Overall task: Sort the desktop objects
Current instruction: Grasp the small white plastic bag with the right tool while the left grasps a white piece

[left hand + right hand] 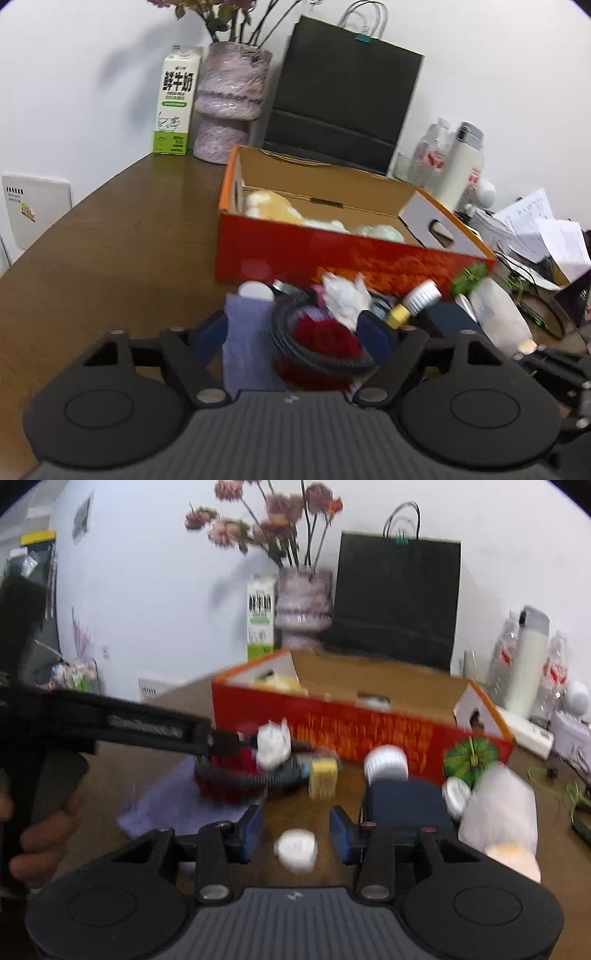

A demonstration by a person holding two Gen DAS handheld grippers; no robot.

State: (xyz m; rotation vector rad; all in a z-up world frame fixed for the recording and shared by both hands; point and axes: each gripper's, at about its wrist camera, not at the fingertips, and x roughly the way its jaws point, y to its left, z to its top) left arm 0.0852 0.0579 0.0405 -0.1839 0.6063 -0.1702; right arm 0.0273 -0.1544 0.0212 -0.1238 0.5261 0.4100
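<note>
An open red cardboard box (332, 254) holding soft pale items stands mid-table. In front of it lies a clutter. My left gripper (294, 334) is open, its blue pads (212, 332) wide around a red round thing with a black ribbed band (321, 343) that rests on a lavender cloth (247, 343). Crumpled white paper (345, 295) lies just beyond. The right wrist view shows the left gripper (229, 744) over that red thing (229, 775). My right gripper (295, 830) is open, with a small white round cap (295, 851) between its pads and a gap on each side.
A yellow block (323, 777), a white-capped bottle (386, 762), a dark navy box (406, 805), a lying white bottle (498, 808) and a green bundle (471, 757) crowd the right. Milk carton (175, 99), vase (231, 99) and black bag (343, 96) line the wall.
</note>
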